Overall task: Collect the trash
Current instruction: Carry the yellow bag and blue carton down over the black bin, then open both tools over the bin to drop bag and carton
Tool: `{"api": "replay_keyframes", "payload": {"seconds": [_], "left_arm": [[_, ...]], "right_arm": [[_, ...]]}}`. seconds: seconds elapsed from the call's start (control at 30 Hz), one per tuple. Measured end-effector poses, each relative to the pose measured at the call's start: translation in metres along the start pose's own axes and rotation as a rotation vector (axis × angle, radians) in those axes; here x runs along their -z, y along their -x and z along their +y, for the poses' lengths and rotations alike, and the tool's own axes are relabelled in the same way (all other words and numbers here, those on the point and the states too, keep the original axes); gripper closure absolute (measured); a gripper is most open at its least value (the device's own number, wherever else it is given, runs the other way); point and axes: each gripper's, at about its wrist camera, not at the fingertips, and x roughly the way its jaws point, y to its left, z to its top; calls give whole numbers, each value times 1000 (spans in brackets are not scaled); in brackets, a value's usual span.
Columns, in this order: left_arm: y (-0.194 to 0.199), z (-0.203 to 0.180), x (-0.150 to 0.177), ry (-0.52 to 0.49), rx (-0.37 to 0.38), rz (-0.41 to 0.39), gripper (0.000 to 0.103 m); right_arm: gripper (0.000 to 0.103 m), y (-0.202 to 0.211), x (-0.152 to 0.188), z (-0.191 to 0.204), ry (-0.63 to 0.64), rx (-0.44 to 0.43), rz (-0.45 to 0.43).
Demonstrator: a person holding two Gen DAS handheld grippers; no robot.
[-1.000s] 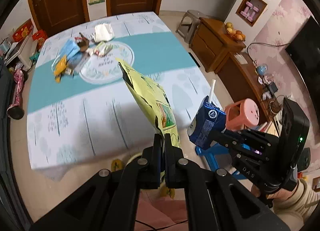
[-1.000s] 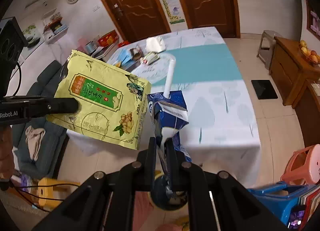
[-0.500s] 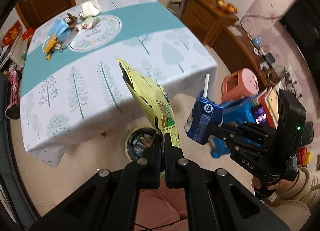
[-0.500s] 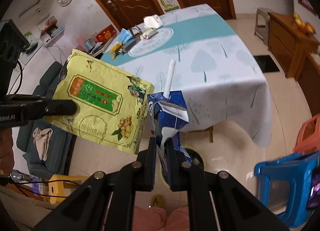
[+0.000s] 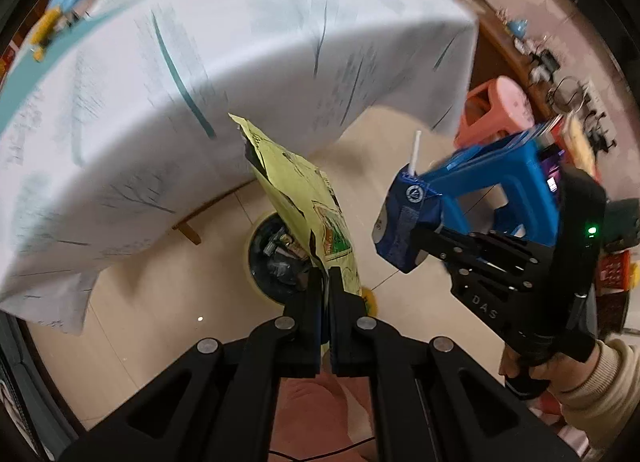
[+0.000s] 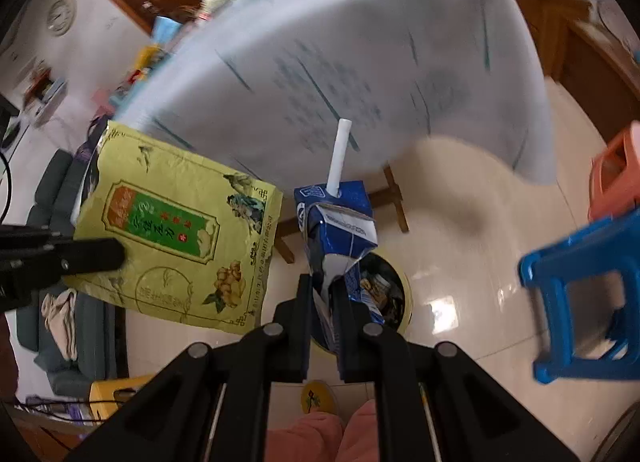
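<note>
My left gripper is shut on a yellow-green snack bag, held edge-on above the round trash bin on the floor. The bag also shows flat in the right wrist view. My right gripper is shut on a blue drink carton with a white straw, held over the bin. The carton also shows in the left wrist view, to the right of the bag. More trash lies on the far end of the table.
The table with a white and teal cloth hangs close above the bin. A blue stool and a pink stool stand to the right. A wooden cabinet is at the far right, a grey sofa at the left.
Both grippers have dropped below the table edge and tilted down toward the floor. The trash bin has come closer and now sits right under the bag and carton.
</note>
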Motion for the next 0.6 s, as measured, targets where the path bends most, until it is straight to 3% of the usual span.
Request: {"api": "replay_keyframes", "payload": {"seconds": [0.43,0.57,0.6], "left_arm": [[-188,17,11,-50,-59,90,101],[-223,28,12,-58,-85,107,87],[-229,31,12,-61,-90,107,76]], "right_arm": [[94,-147,47,-36,-25,47,91],[92,-192,53,-43,-10,26,151],[92,-200,53,-43,-6,25,165]]}}
